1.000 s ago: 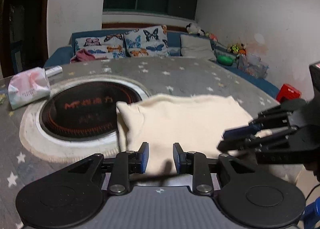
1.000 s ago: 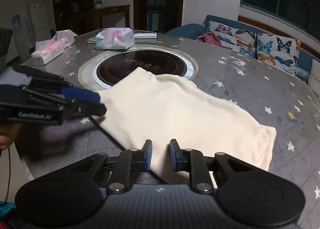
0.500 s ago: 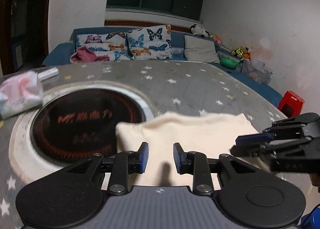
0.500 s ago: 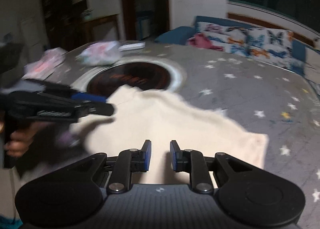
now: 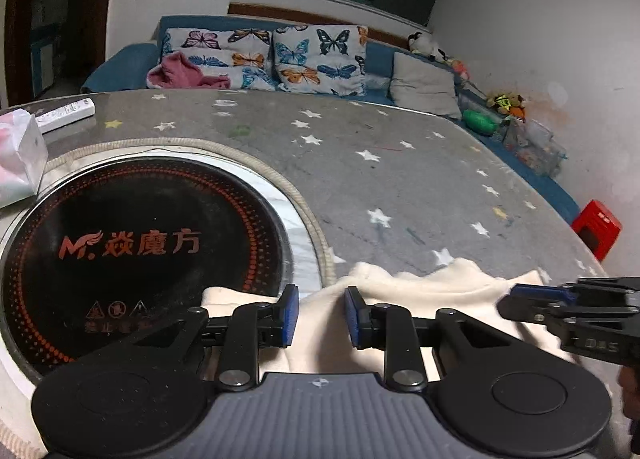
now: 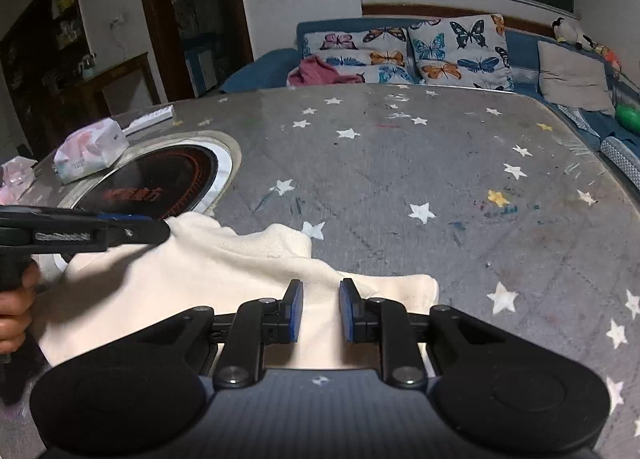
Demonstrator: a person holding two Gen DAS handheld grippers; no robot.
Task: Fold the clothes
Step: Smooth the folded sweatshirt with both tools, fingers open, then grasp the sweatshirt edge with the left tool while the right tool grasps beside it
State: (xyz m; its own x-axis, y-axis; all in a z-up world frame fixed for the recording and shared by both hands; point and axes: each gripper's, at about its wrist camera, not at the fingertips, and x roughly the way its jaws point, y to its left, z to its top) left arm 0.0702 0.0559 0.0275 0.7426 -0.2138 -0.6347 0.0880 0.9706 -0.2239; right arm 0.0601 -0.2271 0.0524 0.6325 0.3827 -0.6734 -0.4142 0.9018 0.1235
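Note:
A cream garment (image 5: pixel 420 287) lies flat on the grey star-patterned table (image 5: pixel 400 163), with its far edge rumpled. In the left wrist view my left gripper (image 5: pixel 322 313) hovers open over the garment's left part, cloth showing in the gap, next to the black cooktop (image 5: pixel 132 243). The right gripper (image 5: pixel 516 299) shows side-on at the right, over the garment's far right corner. In the right wrist view my right gripper (image 6: pixel 320 309) is open above the garment (image 6: pixel 200 271). The left gripper (image 6: pixel 160 231) reaches in from the left, held by a hand (image 6: pixel 12 311).
A round cooktop (image 6: pixel 160 179) is set into the table's left side. A tissue pack (image 6: pixel 90 149) and a white remote (image 5: pixel 66 113) lie beyond it. A blue sofa with butterfly cushions (image 5: pixel 280 55) stands behind the table. A red box (image 5: pixel 596 227) sits on the floor at right.
Both grippers have moved forward over the garment, so only its far edge shows past the fingers. That edge looks more bunched. Finger gaps are unchanged.

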